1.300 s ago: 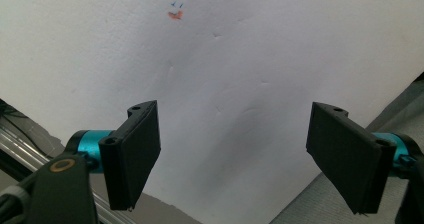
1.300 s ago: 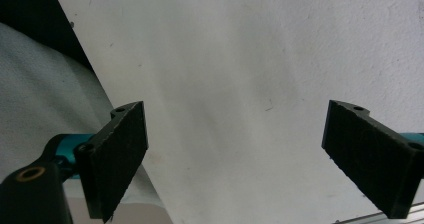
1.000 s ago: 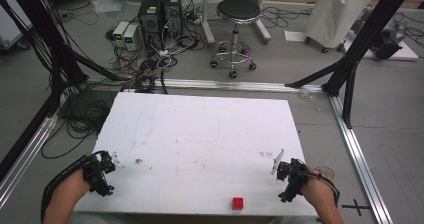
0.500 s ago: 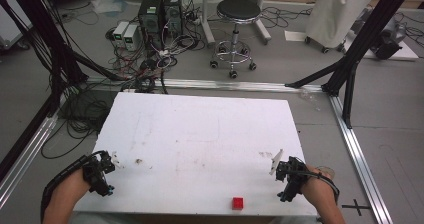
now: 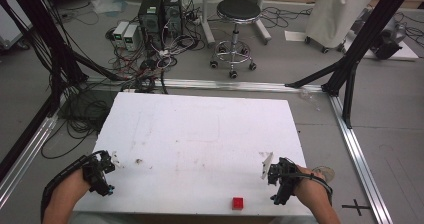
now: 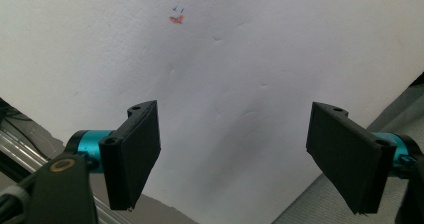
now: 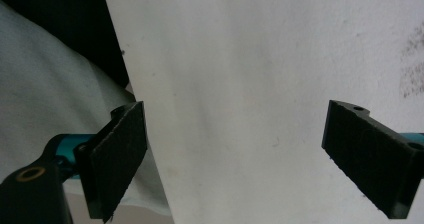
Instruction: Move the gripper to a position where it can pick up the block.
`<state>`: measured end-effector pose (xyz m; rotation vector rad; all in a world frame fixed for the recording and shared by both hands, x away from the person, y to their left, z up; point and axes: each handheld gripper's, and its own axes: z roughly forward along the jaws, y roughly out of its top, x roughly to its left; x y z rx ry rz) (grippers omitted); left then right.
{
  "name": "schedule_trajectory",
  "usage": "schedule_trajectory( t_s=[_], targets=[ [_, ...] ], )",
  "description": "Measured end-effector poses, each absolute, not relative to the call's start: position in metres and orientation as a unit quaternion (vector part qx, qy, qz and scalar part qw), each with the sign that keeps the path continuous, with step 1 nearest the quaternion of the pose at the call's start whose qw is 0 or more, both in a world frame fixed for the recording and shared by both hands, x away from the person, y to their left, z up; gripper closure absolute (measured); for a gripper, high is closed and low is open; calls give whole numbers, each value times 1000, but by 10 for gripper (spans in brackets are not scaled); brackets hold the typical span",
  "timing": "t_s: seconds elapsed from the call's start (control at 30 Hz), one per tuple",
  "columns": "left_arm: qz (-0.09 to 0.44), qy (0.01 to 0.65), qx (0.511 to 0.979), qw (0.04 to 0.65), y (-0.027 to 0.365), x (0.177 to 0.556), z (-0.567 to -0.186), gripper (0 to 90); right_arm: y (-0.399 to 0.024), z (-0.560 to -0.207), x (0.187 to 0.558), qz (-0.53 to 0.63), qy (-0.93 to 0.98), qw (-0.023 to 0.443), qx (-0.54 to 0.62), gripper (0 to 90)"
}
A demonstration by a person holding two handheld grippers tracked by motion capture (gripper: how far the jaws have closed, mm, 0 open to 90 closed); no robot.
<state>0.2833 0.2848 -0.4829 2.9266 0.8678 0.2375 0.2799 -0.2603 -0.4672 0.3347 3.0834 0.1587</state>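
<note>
A small red cube [image 5: 237, 203] lies near the front edge of the white table [image 5: 200, 134]. My left gripper [image 5: 106, 167] rests at the table's front left corner. Its black jaws stand wide apart over bare white surface, so the left gripper [image 6: 240, 159] is open and holds nothing. My right gripper [image 5: 274, 176] sits at the front right, a short way right of the cube and apart from it. The right gripper [image 7: 245, 159] is open too, with only the tabletop between its jaws.
A small orange mark [image 6: 176, 19] and a dark speck [image 5: 138, 160] sit on the table. White cloth [image 7: 45, 99] lies past the table edge. Beyond the far edge are a black stool [image 5: 239, 14], computer boxes [image 5: 160, 11], cables and black frame posts [image 5: 350, 59].
The right gripper has edged slightly left towards the cube. The left gripper and the cube have not moved.
</note>
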Motion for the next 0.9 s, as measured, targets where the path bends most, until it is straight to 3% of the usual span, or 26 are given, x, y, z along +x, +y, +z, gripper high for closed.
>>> schedule_trajectory(
  t_s=[0.47,0.9],
  targets=[
    [74,283,955,43,285,283,-483,220,-215,-469,264,62,996,7,57,104],
    [74,283,956,41,285,284,-484,221,-197,-480,260,55,997,4,48,104]
  ],
)
